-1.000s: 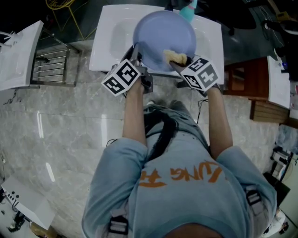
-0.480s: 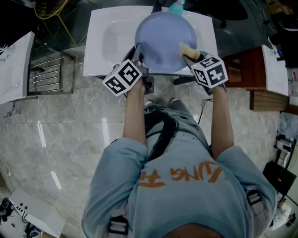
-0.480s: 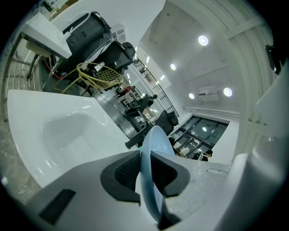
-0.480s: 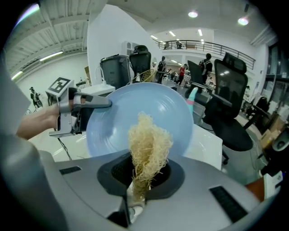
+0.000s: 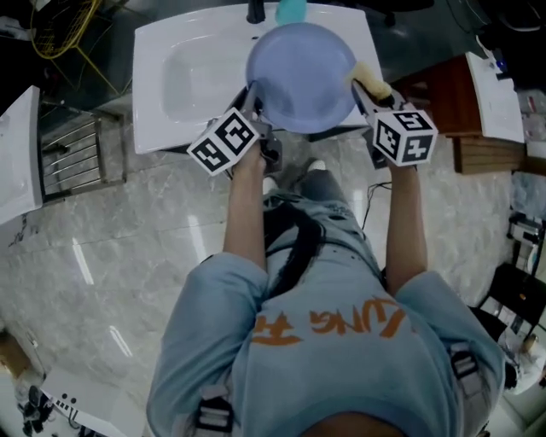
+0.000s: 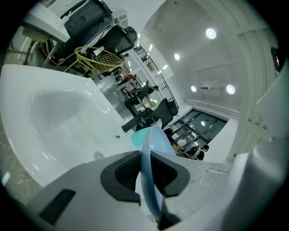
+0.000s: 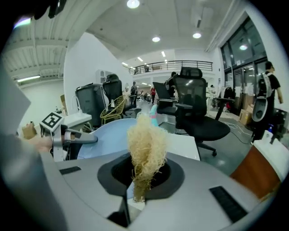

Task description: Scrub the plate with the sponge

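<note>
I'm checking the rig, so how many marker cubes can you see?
2. One marker cube sits on the left gripper clamping the blue plate; the other on the right gripper holding the yellow sponge. None seems hidden.

Round blue plate (image 5: 299, 72): above the right front part of the white ceramic sink (image 5: 171, 85), left rim between the jaws of the left gripper (image 5: 252, 96).
Yellow fibrous sponge (image 5: 373, 78): in the right gripper (image 5: 363, 90), just beside the plate's right rim.
Teal bottle (image 5: 291, 10): behind the plate, right of the black tap (image 5: 255, 12).
Metal wire rack (image 5: 72, 158): left of the sink.
</note>
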`<action>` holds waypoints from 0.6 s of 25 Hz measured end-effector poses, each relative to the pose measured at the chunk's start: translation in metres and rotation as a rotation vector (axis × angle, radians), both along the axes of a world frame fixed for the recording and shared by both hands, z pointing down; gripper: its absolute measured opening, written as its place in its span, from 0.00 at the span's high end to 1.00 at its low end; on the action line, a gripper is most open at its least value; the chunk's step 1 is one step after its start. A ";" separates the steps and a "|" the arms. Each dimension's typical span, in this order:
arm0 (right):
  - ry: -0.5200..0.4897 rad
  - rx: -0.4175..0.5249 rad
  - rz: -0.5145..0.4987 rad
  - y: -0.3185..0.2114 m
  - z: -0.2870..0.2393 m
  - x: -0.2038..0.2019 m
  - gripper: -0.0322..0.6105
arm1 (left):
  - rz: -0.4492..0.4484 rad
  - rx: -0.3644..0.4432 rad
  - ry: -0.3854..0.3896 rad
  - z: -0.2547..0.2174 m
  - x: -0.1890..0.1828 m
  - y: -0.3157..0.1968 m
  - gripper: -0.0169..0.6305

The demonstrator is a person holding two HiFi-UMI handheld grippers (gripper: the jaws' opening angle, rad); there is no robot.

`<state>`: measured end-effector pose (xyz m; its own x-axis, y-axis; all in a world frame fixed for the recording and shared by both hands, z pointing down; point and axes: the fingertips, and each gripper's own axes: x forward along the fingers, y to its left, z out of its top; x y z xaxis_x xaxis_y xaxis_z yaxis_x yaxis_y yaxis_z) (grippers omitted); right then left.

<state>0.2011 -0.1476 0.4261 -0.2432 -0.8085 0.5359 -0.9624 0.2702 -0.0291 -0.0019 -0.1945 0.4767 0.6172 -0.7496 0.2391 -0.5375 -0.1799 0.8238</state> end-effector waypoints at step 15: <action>-0.168 0.069 0.287 -0.007 0.003 0.108 0.90 | 0.112 -0.070 -0.017 0.017 0.081 -0.032 0.91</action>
